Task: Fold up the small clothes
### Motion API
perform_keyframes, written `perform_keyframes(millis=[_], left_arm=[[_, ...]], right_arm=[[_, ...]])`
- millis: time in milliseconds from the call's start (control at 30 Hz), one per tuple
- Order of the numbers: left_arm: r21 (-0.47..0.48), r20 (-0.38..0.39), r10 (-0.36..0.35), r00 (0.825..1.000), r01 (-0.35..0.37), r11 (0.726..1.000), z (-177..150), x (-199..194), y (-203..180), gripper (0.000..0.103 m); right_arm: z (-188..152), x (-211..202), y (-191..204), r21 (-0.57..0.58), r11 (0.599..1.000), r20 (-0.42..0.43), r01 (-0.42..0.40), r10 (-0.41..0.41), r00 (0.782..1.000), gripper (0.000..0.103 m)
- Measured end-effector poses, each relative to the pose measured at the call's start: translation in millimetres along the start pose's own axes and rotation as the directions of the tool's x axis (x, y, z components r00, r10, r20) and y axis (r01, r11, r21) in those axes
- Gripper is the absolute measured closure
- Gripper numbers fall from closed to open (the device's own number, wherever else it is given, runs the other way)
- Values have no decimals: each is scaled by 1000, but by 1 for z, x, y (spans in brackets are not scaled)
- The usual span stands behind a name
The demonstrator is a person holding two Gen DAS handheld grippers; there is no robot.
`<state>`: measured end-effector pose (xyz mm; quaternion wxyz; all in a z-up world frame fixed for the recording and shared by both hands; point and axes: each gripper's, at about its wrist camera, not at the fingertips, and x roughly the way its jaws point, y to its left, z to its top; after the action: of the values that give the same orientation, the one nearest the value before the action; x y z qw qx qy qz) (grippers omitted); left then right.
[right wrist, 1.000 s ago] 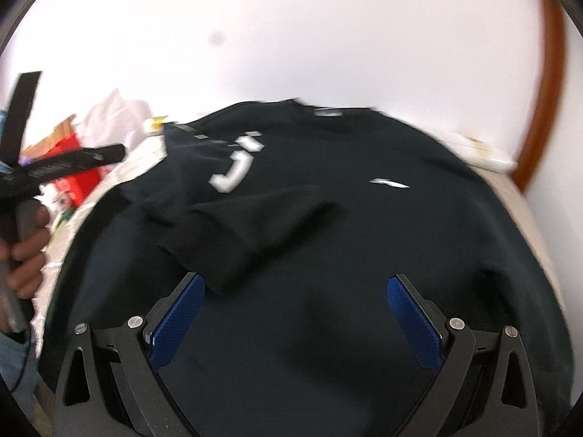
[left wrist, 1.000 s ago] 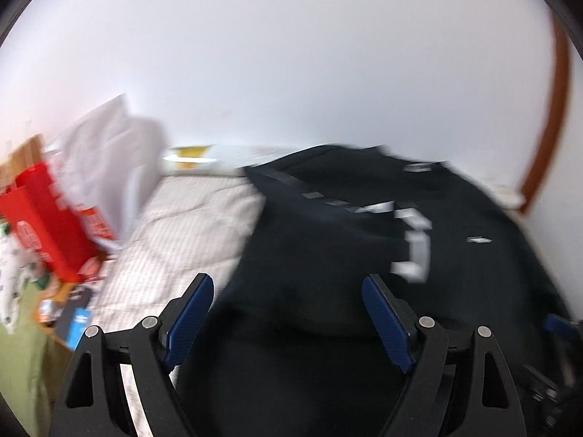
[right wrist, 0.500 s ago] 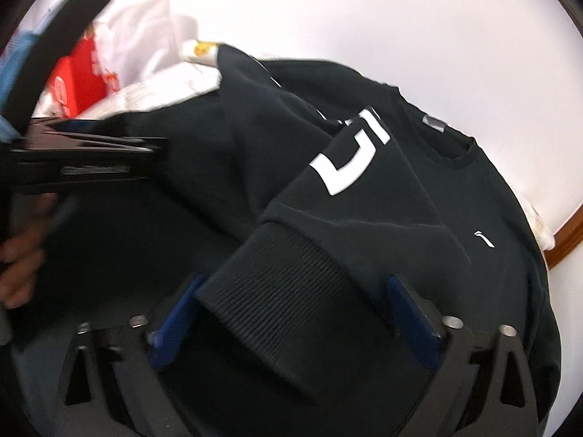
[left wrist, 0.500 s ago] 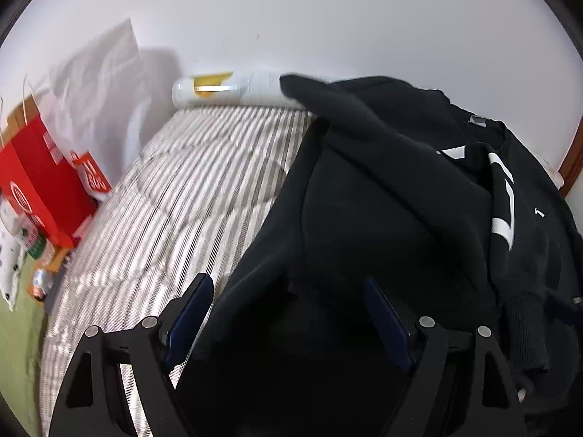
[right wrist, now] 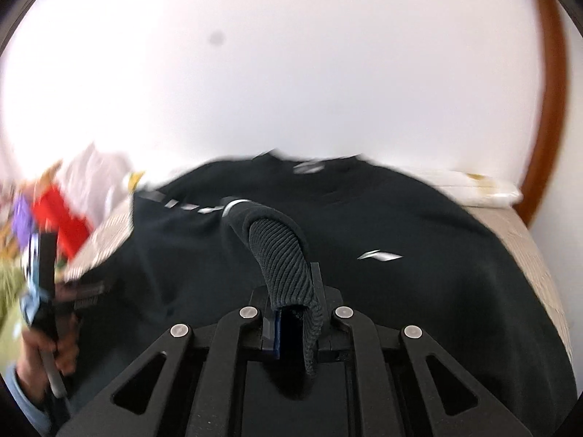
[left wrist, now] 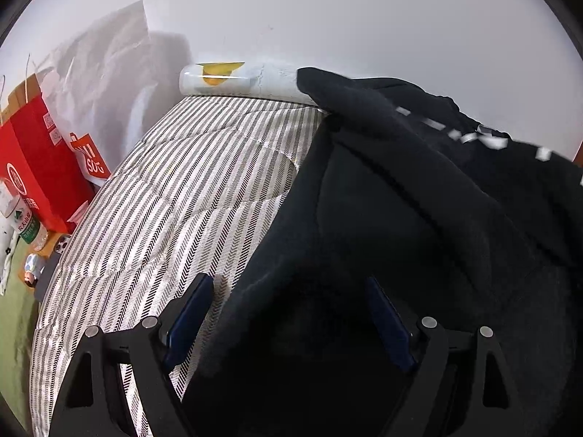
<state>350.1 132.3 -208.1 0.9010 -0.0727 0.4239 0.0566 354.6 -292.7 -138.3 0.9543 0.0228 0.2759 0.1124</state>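
A black sweatshirt [left wrist: 419, 218] with white printing lies on a striped bed cover [left wrist: 175, 196]; it also shows in the right wrist view [right wrist: 419, 284]. My left gripper [left wrist: 288, 320] is open, its blue pads astride the garment's left lower edge. My right gripper [right wrist: 291, 313] is shut on the ribbed sleeve cuff [right wrist: 284, 255] and holds it up above the sweatshirt's body. The left gripper and the hand holding it show at the left of the right wrist view [right wrist: 47, 291].
A red paper bag [left wrist: 32, 167] and a white bag [left wrist: 98, 83] stand left of the bed. A white roll [left wrist: 237, 80] lies along the wall. A bottle [left wrist: 22, 218] stands on the floor. A brown wooden frame [right wrist: 550, 109] curves at the right.
My right gripper has shut on the sleeve cuff and lifted it, swinging the view toward the wall. My left gripper stays open at the garment's left edge, barely moved.
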Motion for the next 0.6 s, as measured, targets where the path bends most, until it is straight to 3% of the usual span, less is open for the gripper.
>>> perform_keyframes(millis=[200, 367, 600], left_arm=[[-16, 3, 0, 1000, 0, 1000, 1, 0, 3, 18], [-23, 4, 2, 1000, -2, 1000, 2, 0, 5, 18], [-31, 10, 13, 1000, -12, 999, 1, -1, 5, 18]], right_arm=[[11, 1, -70, 189, 982, -11, 7, -5, 1000, 92], [2, 0, -104, 275, 961, -43, 23, -11, 999, 92], [-29, 20, -120, 265, 955, -169, 135, -92, 981, 88]])
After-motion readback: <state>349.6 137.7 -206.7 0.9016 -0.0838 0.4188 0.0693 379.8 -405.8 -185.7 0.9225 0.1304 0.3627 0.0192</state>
